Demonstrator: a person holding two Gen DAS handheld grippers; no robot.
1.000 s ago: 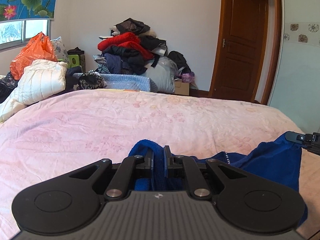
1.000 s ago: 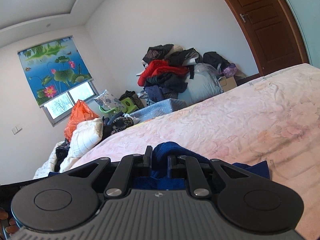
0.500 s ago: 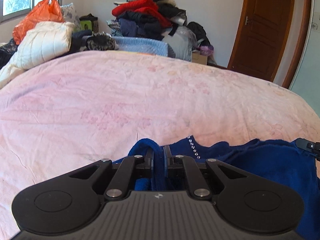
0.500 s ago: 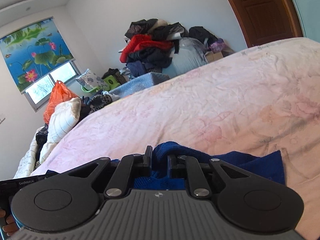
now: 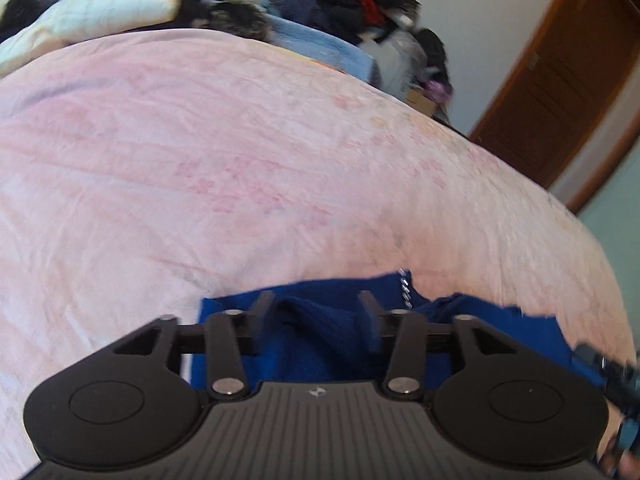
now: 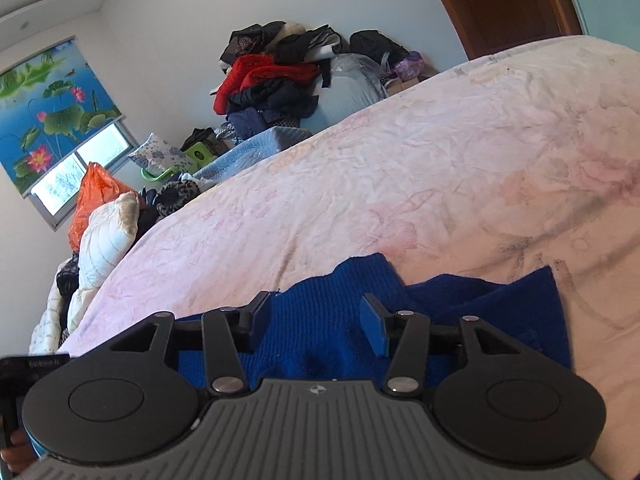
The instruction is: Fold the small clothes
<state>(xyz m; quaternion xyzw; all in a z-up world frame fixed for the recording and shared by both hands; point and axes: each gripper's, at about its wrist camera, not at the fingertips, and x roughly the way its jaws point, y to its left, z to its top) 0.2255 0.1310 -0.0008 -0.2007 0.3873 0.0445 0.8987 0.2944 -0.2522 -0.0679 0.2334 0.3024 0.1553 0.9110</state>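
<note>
Nearest to us, our left gripper (image 5: pixel 316 312) stood with its jaws spread wide, and the blue knit garment (image 5: pixel 320 344) lay slack between and beneath the fingers, gripped by neither. Our right gripper (image 6: pixel 316 316) was the same: jaws parted, a ridge of the ribbed blue cloth rising between the fingers without being pinched. In the left wrist view a small row of shiny studs (image 5: pixel 405 286) showed near the garment's far edge, and the tip of the other tool (image 5: pixel 600 364) appeared blurred at the right margin. The garment rested at the near edge of the bed, on the pink floral bedspread (image 5: pixel 240 160), with its far edge fairly straight in the left view and a doubled-looking layer at its right side in the right view. We judged that one fold had probably been laid down and let go, though we could not see the whole garment to say how many folds it carried; smoothing and at least one more fold likely remained. Beyond the garment the bedspread ran on bare and wrinkled. Farther off lay a white quilted bundle (image 6: pixel 106 232) and an orange bag (image 6: pixel 96 192), then a heap of clothes (image 6: pixel 276 80) against the wall, and a wooden door (image 5: pixel 560 92).
</note>
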